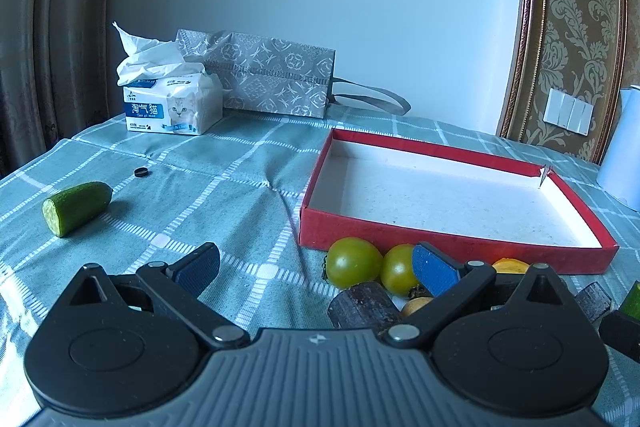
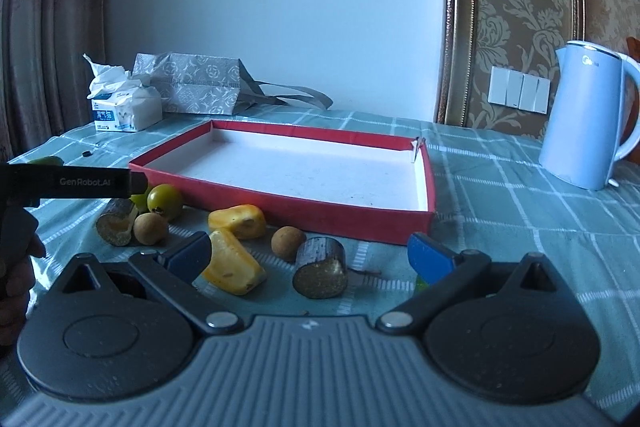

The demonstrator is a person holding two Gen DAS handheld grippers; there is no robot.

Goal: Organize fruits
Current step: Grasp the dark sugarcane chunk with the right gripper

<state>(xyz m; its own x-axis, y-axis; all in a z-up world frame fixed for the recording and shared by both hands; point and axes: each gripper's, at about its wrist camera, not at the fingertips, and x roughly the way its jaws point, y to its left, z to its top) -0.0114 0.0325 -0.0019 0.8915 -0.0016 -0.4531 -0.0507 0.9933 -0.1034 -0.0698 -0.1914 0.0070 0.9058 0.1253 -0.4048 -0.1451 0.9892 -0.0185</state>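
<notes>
Fruits: loose on the checked tablecloth (image 2: pixel 520 187) along the near edge of the red tray (image 2: pixel 280 207), none inside yet (tray bare). Items: two green tomatoes (image 1: pixel 354 263), yellow pieces (image 2: pixel 238 221), cane segment (image 2: pixel 320 273), cucumber end (image 1: pixel 76 207) near the cloth's left edge. Left gripper (image 1: pixel 316 271) and right gripper (image 2: pixel 308 253): both spread wide, holding nothing. Advice: straddle one piece squarely, close gently, lift clear of the tray wall.

Both wrist cameras sit low, close over the checked green tablecloth (image 1: pixel 248 163), facing twelve o'clock, sharing the shallow red cardboard tray (image 1: pixel 452 245) (image 2: pixel 280 205).
</notes>
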